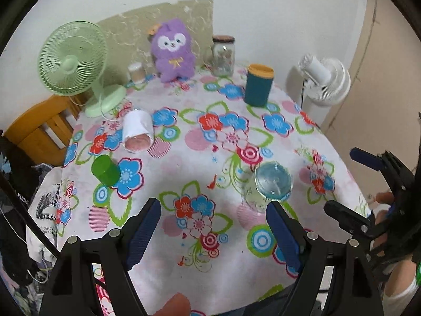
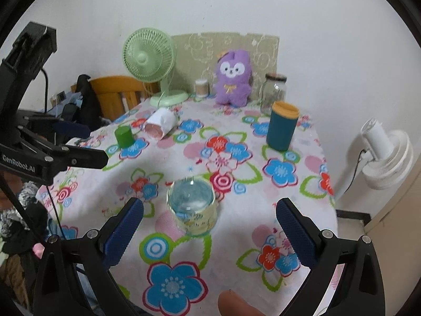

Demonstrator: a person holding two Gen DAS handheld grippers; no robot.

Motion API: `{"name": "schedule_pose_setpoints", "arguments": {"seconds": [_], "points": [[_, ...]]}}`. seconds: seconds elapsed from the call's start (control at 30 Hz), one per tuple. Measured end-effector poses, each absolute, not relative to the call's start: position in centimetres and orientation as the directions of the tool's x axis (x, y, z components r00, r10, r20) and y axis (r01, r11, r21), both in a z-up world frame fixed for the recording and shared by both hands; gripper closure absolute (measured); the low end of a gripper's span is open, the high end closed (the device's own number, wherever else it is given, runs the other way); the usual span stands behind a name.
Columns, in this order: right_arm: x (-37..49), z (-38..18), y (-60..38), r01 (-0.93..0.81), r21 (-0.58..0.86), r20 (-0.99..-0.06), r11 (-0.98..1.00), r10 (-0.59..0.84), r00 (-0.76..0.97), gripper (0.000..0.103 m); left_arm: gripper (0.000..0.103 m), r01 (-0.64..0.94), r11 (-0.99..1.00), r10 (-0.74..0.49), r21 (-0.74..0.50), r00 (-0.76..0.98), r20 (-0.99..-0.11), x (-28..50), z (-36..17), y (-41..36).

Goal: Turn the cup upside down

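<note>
Since the glass cup (image 2: 192,208) is clear, hard and smooth, we judge it light but slippery and breakable, so a firm squeeze across its side wall, about mid-height, looks safest. It stands on the flowered tablecloth (image 2: 236,237) near the table's front edge, and its flat, thick top face suggests it may already be mouth-down, though we cannot be sure. Our right gripper (image 2: 209,233) hangs spread wide with the cup just ahead between the blue pads, not touching. Our left gripper (image 1: 213,234) is likewise released and holds nothing; the cup (image 1: 271,184) sits beside its right finger.
</note>
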State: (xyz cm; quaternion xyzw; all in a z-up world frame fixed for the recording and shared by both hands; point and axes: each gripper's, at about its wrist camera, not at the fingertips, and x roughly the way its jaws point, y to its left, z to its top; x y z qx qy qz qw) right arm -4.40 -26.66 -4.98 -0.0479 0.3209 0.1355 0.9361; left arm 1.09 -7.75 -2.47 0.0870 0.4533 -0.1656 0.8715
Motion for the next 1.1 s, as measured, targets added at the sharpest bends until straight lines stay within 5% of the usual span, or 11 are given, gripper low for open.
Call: {"name": "schedule_pose_setpoints", "arguments": {"seconds": [0.53,1.1], "points": [[-6.9,-1.3,-24.6,-0.190,-0.035,-0.515,0.981,0.145,0.845,0.000,0.004,0.140,0.988,-0.156,-0.070,0.816,-0.557,-2.6,-1.8,-3.9],[-9.9,-0.1,-22.5,-0.172,-0.071,-0.453,0.983,0.121,0.883,0.000,0.000,0.042,0.999,-0.044,-0.015,0.889,-0.457,-5.7,-1.9,-3.8]]}}
